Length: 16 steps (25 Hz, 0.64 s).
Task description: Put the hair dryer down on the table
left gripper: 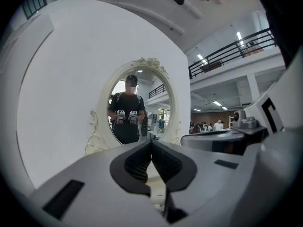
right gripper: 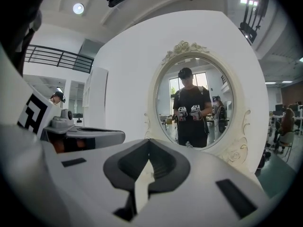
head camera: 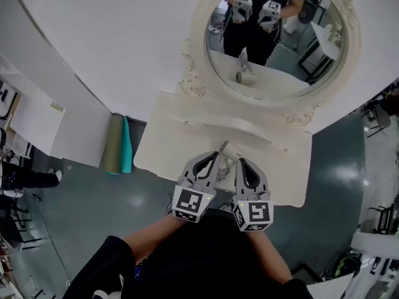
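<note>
On table (head camera: 283, 170) hair dryer (head camera: 222, 149), visible end toward mirror (head camera: 280, 39); left gripper (head camera: 216, 157), right gripper (head camera: 240, 162) jaws together, empty.

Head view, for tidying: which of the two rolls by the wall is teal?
The teal roll is next to the white table; the olive roll lies farther from it.

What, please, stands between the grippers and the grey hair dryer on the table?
Nothing visible does: the grey hair dryer lies on the white dressing table just past the shut left gripper and right gripper.
</note>
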Motion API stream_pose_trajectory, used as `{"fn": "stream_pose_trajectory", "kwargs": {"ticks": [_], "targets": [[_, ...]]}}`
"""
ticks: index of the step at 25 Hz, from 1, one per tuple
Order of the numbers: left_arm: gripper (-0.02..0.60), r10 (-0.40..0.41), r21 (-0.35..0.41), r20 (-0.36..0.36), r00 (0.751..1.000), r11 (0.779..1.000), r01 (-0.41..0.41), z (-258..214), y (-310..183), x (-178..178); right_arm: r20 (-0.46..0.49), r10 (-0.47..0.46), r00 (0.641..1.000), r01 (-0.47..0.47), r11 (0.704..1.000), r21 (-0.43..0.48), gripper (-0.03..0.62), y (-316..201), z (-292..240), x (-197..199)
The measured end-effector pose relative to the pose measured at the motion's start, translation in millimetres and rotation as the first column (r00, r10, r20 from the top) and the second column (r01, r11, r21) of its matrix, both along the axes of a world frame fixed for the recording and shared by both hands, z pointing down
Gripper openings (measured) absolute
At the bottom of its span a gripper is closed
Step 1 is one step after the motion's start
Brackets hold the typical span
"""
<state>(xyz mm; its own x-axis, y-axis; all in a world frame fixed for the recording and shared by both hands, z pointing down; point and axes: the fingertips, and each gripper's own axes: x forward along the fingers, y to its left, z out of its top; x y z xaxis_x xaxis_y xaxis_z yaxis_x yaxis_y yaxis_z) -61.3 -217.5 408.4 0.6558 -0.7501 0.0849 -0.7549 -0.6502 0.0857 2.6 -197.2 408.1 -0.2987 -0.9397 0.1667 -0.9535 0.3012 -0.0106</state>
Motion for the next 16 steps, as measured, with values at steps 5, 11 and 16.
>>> {"fn": "stream_pose_trajectory", "kwargs": {"ticks": [5,11,16], "targets": [[0.015,0.042,0.016,-0.001,0.999,0.999,-0.042,-3.8,5.0,-1.5,-0.011,0.020,1.000,-0.020,1.000,0.015,0.017,0.3,-3.9,-9.2],[0.014,0.066,0.027,-0.003,0.998,0.997,-0.066,-5.1,9.5,-11.0,-0.019,0.044,0.999,-0.044,0.999,0.019,0.017,6.4,-2.0,-19.0],[0.015,0.081,0.035,-0.002,0.997,0.996,-0.081,-4.9,13.8,-17.1,-0.017,0.058,0.998,-0.058,0.998,0.027,0.017,10.6,-1.6,-26.2]]}}
